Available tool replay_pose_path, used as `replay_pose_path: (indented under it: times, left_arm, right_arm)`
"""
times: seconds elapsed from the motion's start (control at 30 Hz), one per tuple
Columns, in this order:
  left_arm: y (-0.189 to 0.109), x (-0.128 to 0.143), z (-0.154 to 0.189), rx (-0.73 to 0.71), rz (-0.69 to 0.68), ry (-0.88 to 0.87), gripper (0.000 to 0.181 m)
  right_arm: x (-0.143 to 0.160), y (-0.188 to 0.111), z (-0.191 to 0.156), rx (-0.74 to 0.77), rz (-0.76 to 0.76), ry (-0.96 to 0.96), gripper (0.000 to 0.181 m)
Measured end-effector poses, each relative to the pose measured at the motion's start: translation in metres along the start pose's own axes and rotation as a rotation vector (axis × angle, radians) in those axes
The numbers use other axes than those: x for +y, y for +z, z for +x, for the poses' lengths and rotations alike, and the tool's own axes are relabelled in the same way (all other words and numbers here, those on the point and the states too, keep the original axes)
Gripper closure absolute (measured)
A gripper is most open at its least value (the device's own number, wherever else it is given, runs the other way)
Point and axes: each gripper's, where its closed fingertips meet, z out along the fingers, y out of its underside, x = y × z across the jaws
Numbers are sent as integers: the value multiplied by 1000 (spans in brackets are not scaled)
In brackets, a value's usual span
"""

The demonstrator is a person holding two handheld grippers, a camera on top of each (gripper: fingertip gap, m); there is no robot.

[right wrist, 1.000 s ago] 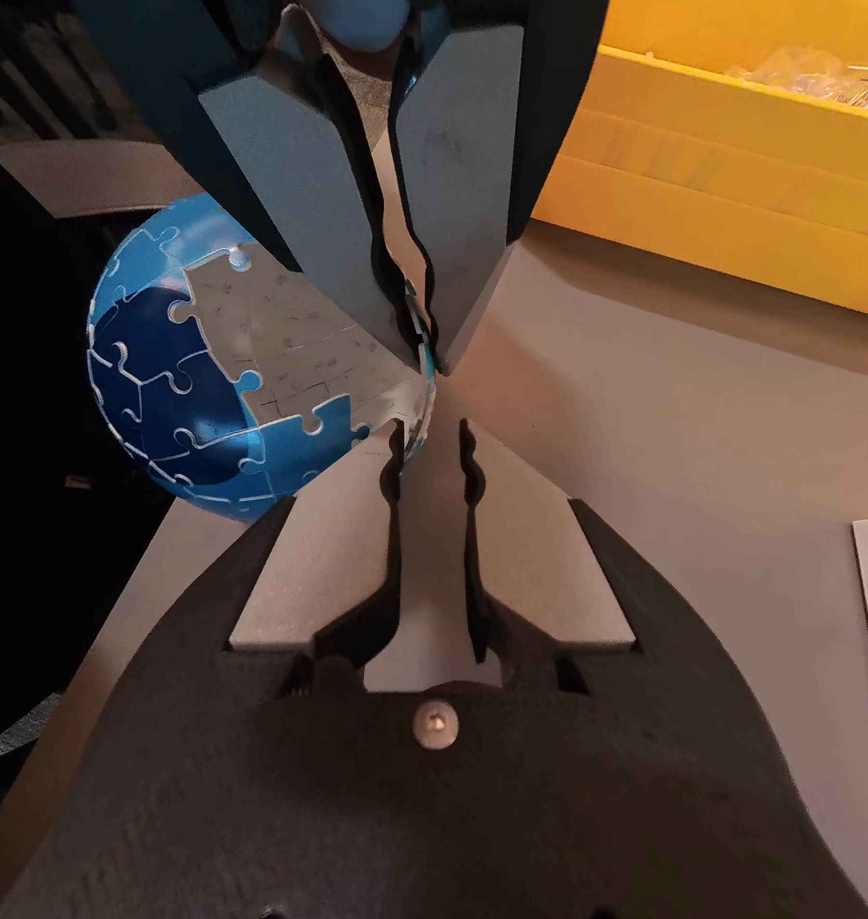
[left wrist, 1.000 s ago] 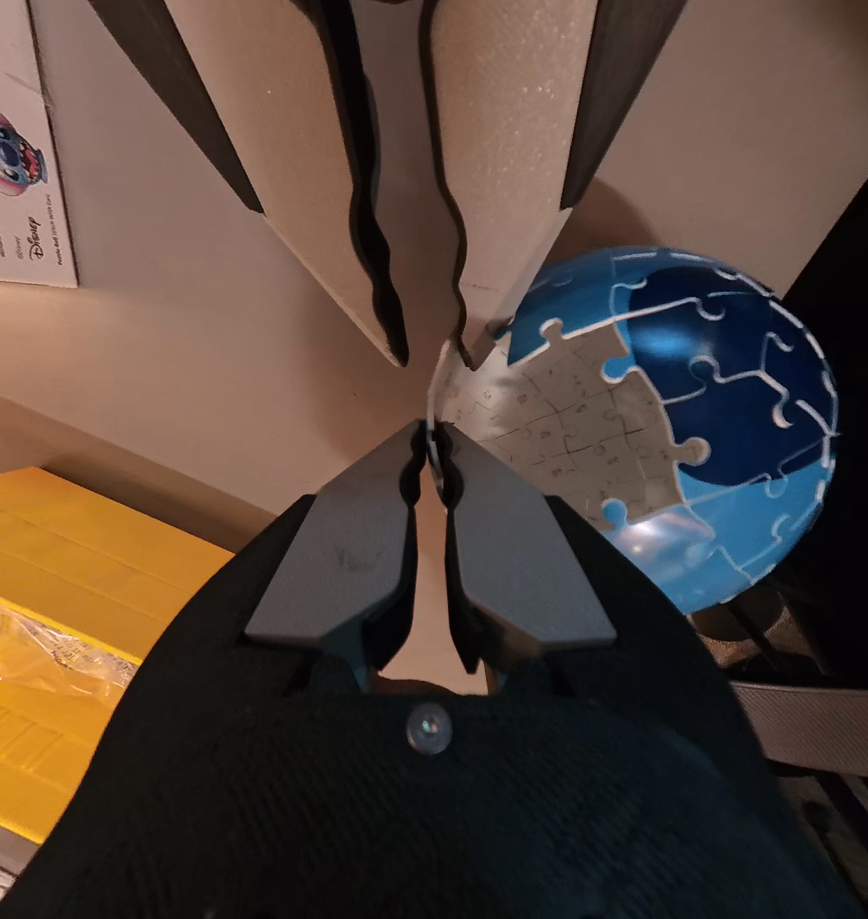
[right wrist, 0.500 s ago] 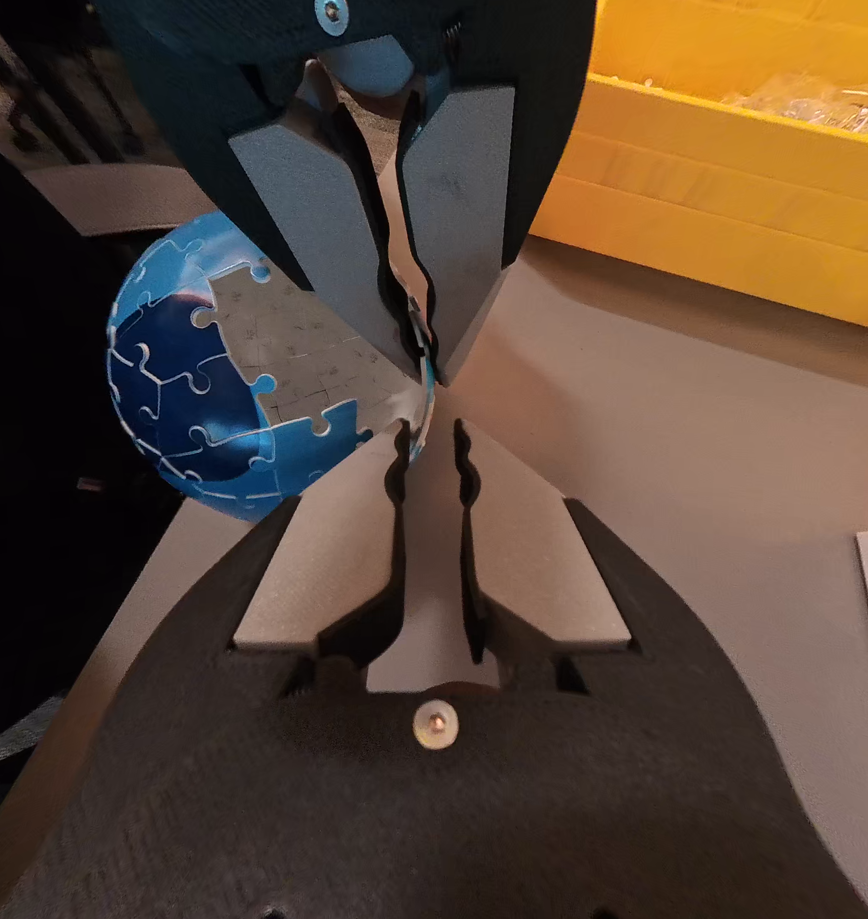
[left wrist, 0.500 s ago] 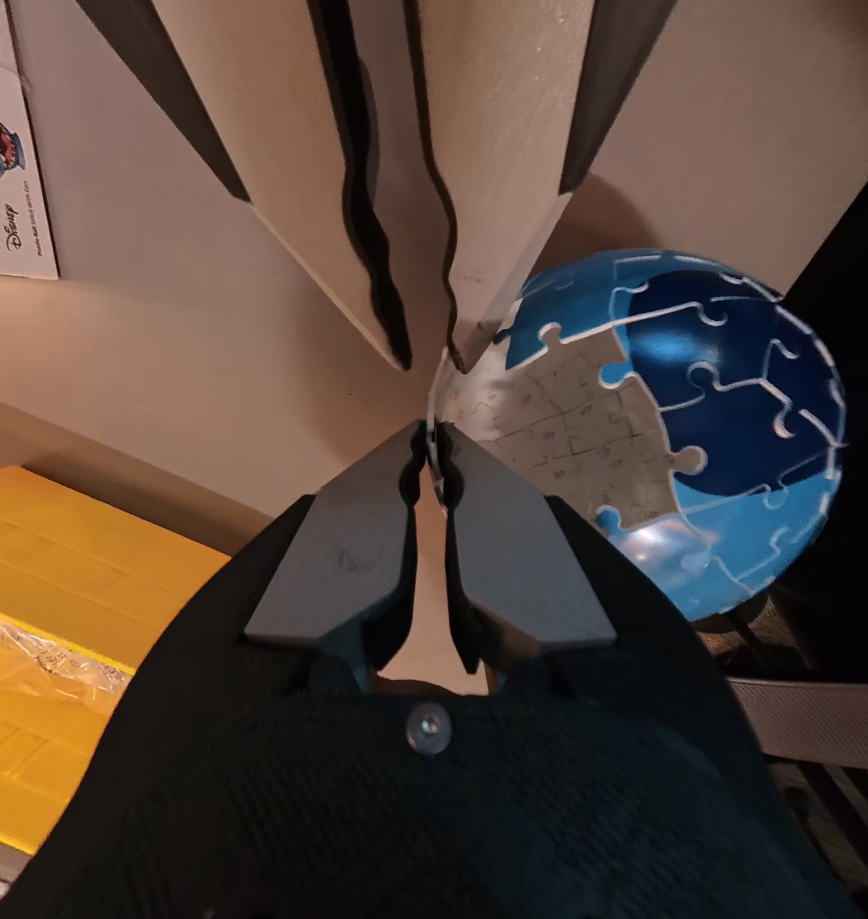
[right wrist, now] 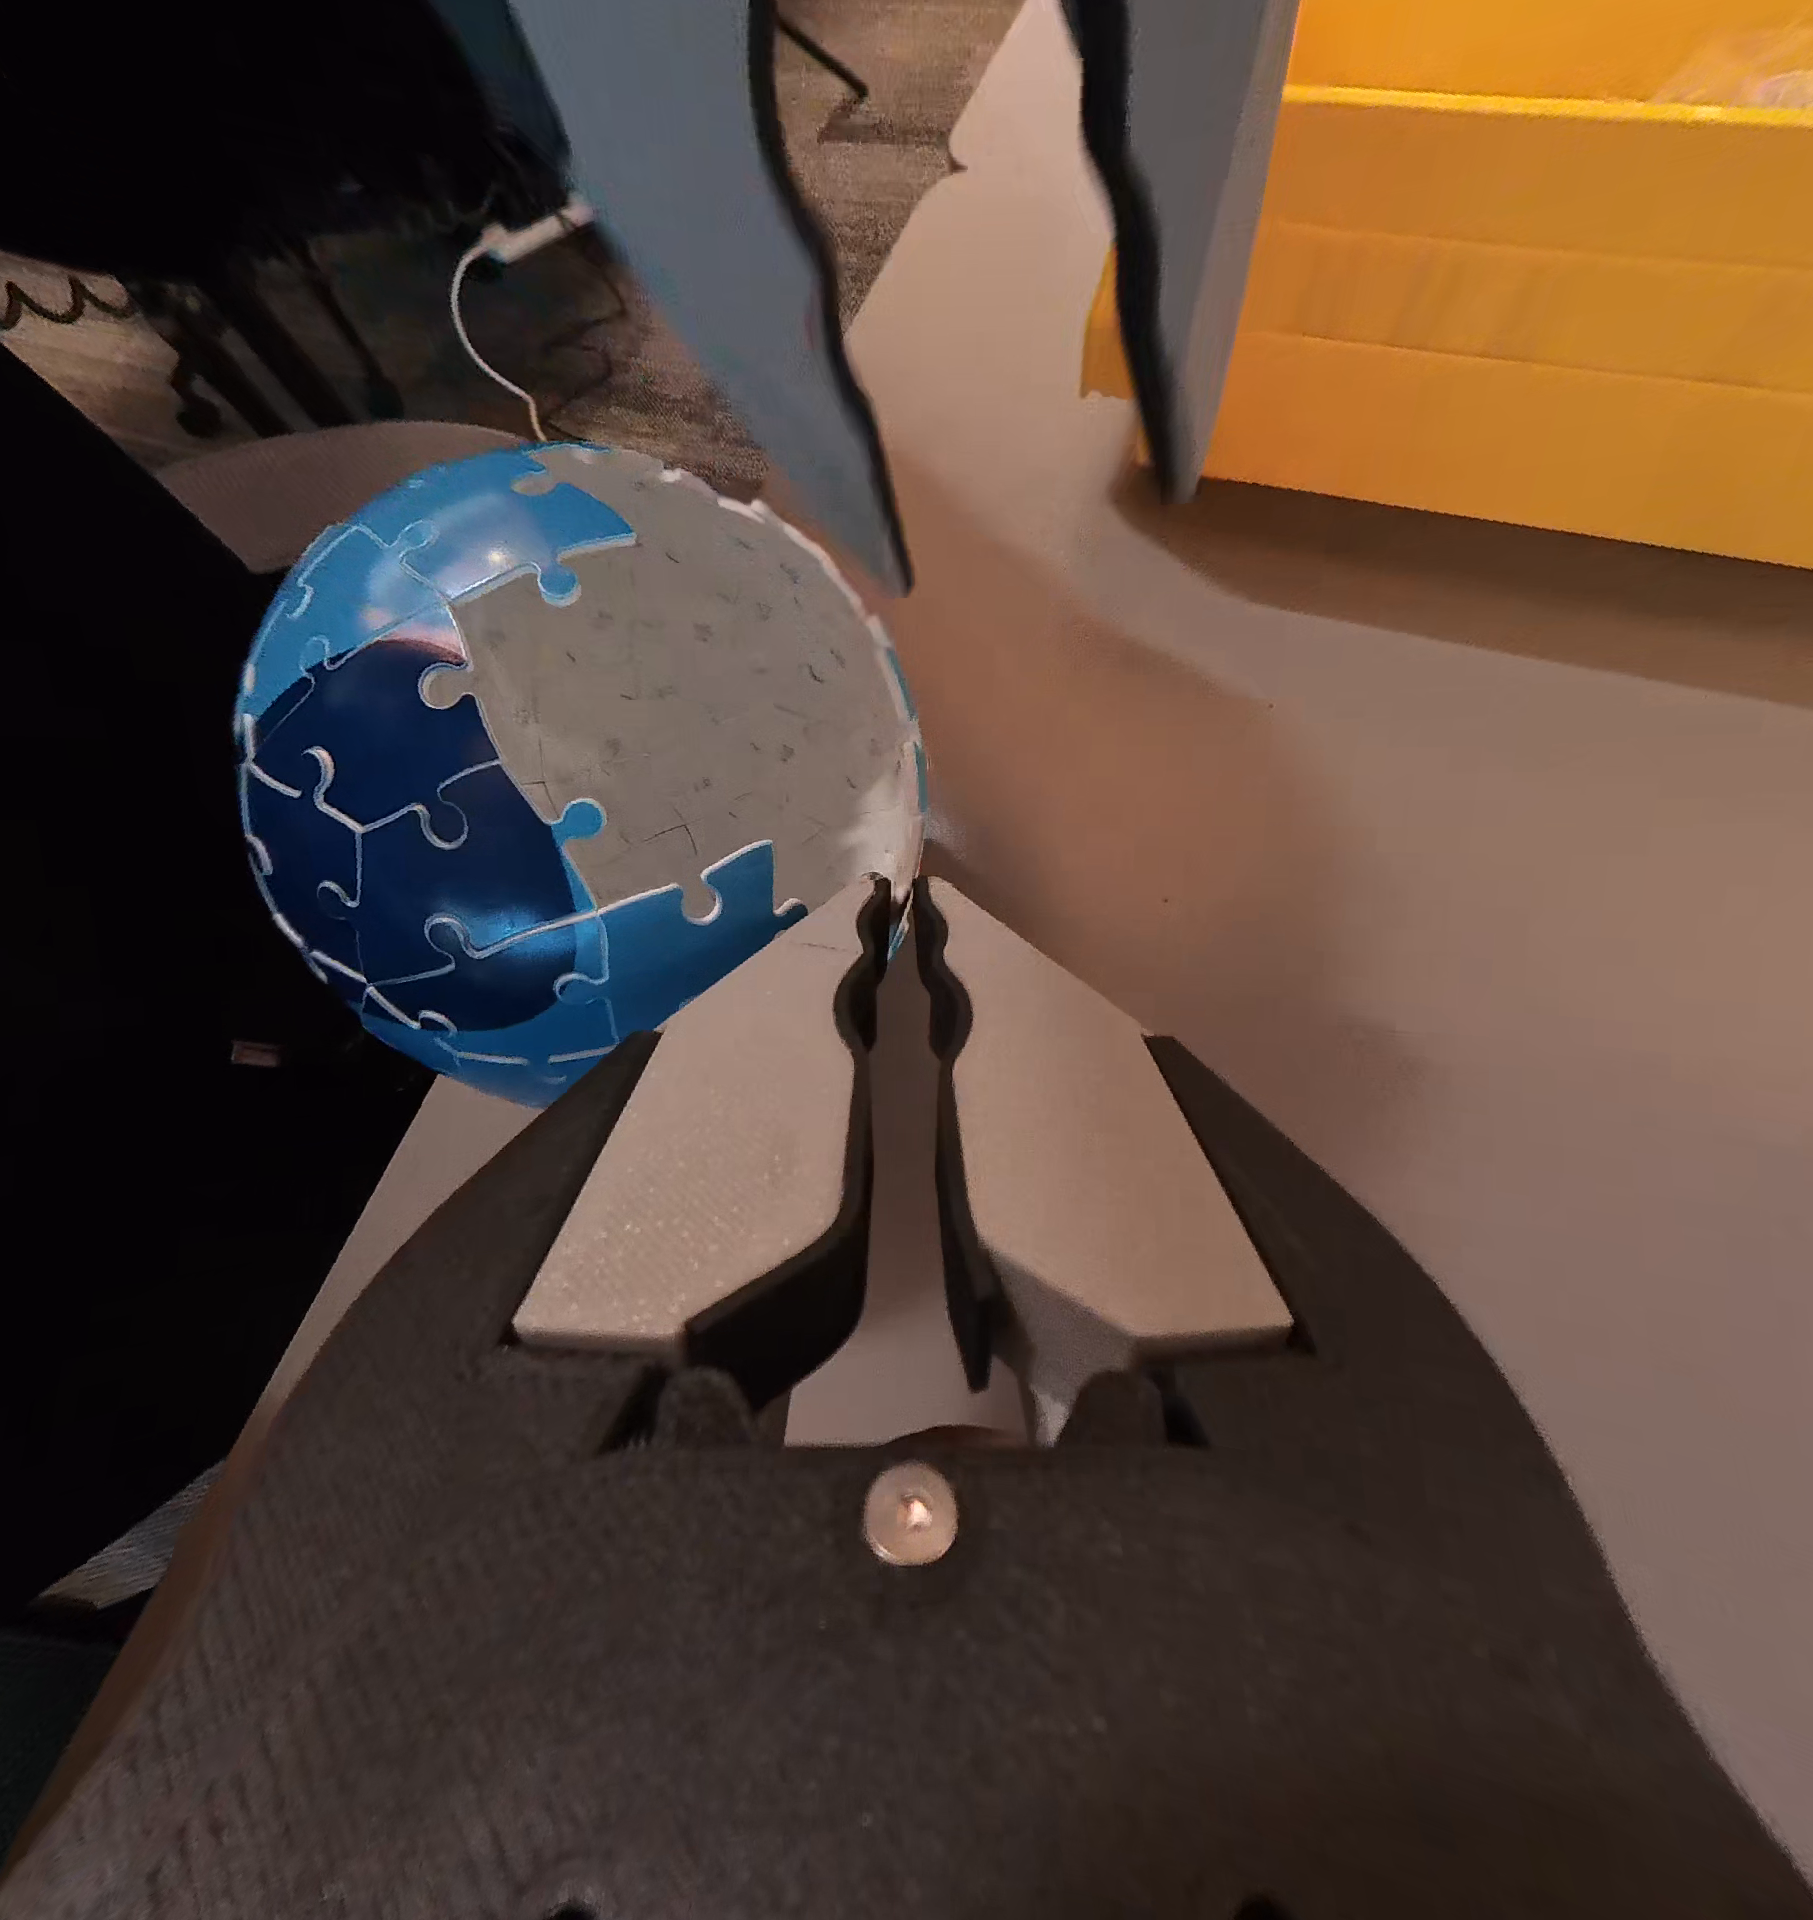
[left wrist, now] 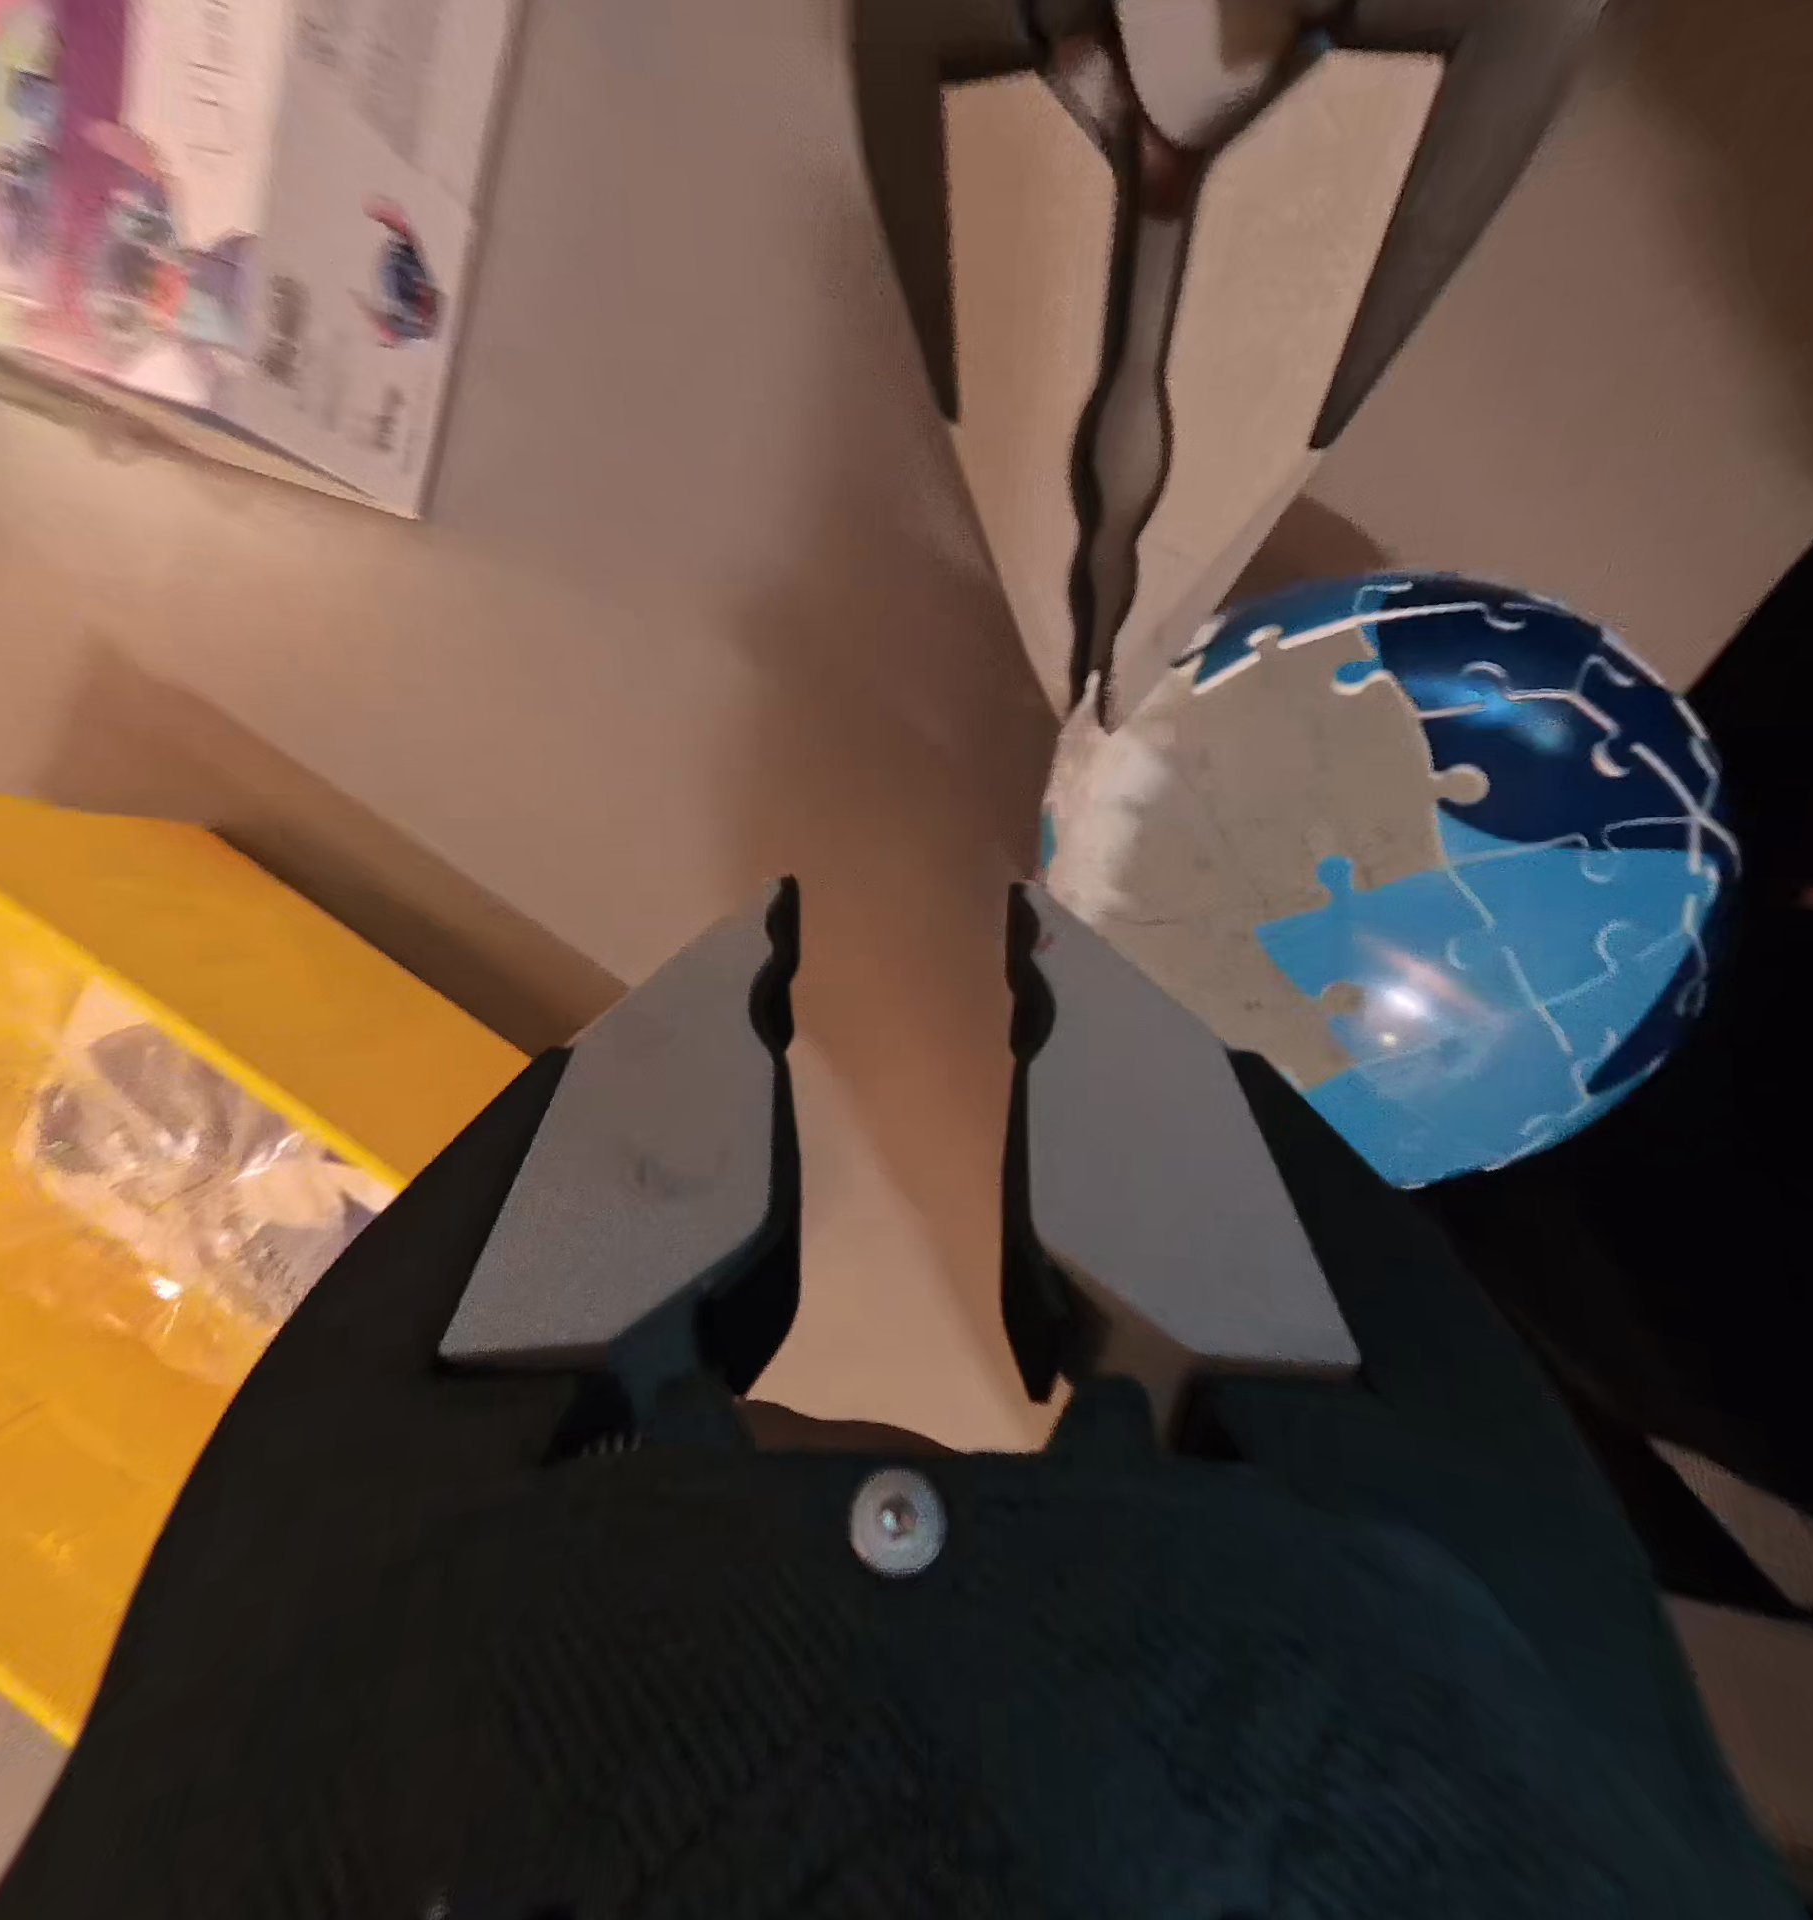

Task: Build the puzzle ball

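The puzzle ball (left wrist: 1453,883) is a partly built shell of light and dark blue pieces, and its grey inner side shows through the open part. It also shows in the right wrist view (right wrist: 569,779), held in the air at the table's edge. My right gripper (right wrist: 900,896) is shut on the ball's rim; it shows in the left wrist view (left wrist: 1094,675) coming from above. My left gripper (left wrist: 902,914) is open and empty, just left of the ball and not touching it. In the right wrist view the left gripper (right wrist: 1027,530) hangs open above the ball.
A yellow bin (left wrist: 154,935) holding a clear plastic bag (left wrist: 154,1143) stands on the beige table (right wrist: 1401,831); it also shows in the right wrist view (right wrist: 1556,312). The puzzle's box (left wrist: 206,208) lies farther back. Beyond the table edge are dark floor and a white cable (right wrist: 486,343).
My left gripper opened, let go of the ball's rim and drew back. My right gripper closed on the rim and now holds the ball alone.
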Motion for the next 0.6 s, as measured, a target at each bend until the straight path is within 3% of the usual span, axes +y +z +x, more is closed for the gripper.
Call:
replay_pose_path:
  times: [0.23, 0.4, 0.6]
  left_arm:
    - [-40, 14, -13, -41, 297, -194, 145]
    - [-42, 39, -4, 58, 421, -320, 143]
    - [-36, 58, 16, 117, 482, -322, 137]
  right_arm:
    - [1, -1, 2, -4, 5, 11, 174]
    - [0, -5, 4, -26, 33, 16, 161]
    - [0, -15, 5, -28, 48, -25, 156]
